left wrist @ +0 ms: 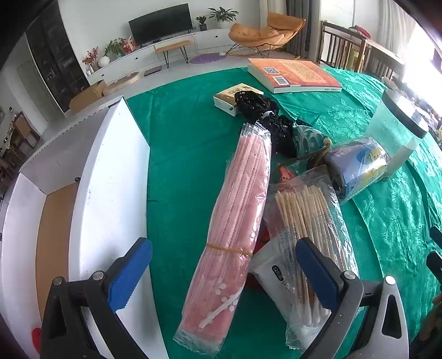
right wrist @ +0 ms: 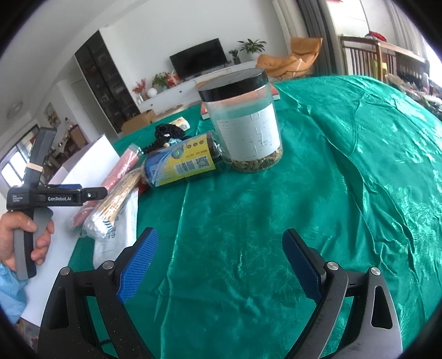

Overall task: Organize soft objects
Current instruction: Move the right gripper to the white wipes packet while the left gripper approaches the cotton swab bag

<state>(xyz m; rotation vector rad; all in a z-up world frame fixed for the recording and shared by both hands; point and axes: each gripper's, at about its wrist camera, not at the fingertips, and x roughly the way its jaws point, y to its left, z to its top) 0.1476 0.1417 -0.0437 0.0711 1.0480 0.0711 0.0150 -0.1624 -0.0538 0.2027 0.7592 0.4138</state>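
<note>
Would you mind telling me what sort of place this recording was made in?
Most likely a home living room: a television on a low white cabinet, an orange lounge chair, and potted plants behind the green-clothed table.

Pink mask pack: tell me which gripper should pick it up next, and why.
Left. The left gripper is open, with the pink mask pack lying between its fingers, next to the white box. The right gripper is open over bare green cloth, farther away.

pink mask pack (left wrist: 234, 221) flat on green cloth (left wrist: 179, 165)
</note>
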